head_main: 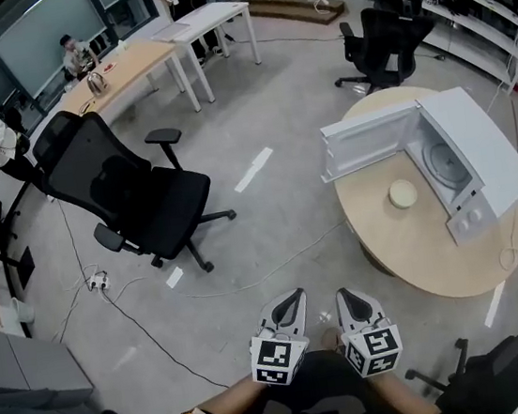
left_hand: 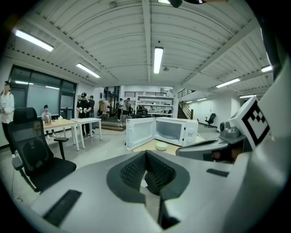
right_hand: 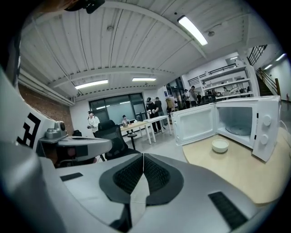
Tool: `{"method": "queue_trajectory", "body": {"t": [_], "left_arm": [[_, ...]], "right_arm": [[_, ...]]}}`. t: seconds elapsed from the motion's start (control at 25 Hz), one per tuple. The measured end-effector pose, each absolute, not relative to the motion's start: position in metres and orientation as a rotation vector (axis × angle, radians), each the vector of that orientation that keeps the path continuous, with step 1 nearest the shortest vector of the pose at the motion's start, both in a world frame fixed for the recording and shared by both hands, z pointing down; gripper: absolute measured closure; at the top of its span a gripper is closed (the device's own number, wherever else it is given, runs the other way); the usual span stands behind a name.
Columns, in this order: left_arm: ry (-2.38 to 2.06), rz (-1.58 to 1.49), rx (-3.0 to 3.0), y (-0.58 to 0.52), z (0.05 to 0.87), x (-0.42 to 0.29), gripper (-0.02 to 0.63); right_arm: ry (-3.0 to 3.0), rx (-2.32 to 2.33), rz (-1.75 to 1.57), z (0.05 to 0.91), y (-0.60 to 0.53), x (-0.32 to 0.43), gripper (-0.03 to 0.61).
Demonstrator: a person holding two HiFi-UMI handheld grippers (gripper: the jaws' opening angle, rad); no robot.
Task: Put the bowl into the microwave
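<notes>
The left gripper (head_main: 293, 298) and right gripper (head_main: 344, 295) sit side by side at lower centre, each with jaws pressed together, forearms (head_main: 230, 406) entering from the bottom edge

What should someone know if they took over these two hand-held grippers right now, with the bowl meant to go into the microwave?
Left gripper: jaws together, holding nothing.
Right gripper: jaws together, holding nothing. Both are held close to the body, short of the round table.
The bowl sits on the table, just in front of the microwave. The microwave's door is wide open.
Done: the door is open, nothing else.
Left: step up to the table, open a gripper, grasp the bowl and set it inside the microwave.
</notes>
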State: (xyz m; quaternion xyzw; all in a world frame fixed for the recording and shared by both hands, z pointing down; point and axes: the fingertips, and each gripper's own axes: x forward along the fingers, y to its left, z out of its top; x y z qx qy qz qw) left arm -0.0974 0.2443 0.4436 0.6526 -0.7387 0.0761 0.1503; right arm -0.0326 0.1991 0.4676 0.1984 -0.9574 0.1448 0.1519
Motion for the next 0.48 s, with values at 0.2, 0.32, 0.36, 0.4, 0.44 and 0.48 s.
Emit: {"method": "queue_trajectory", "body": {"t": [0.2, 0.32, 0.36, 0.4, 0.44, 0.48], "left_arm": [[-2.157, 0.238, 1.865, 0.22, 0.434, -0.095, 0.568], [-2.182, 0.238, 1.848, 0.206, 0.432, -0.092, 0.568], [-2.188, 0.239, 1.842, 0.202, 0.431, -0.091, 0.568], [-2.193, 0.24, 1.841, 0.198, 0.431, -0.09, 0.568], [-2.195, 0.242, 1.842, 0.194, 0.431, -0.088, 0.568], [-2.196, 0.245, 1.843, 0.19, 0.431, -0.085, 0.568]], "right_arm": [[-2.777, 0.546, 0.413, 0.459, 0.172, -0.031, 0.561], [-2.797, 0.53, 0.409, 0.456, 0.156, -0.028, 0.561], [-2.803, 0.527, 0.408, 0.455, 0.151, -0.027, 0.561], [-2.807, 0.525, 0.408, 0.455, 0.146, -0.025, 0.561], [-2.811, 0.525, 0.408, 0.455, 0.142, -0.023, 0.561], [-2.814, 0.527, 0.409, 0.455, 0.137, -0.021, 0.561]]}}
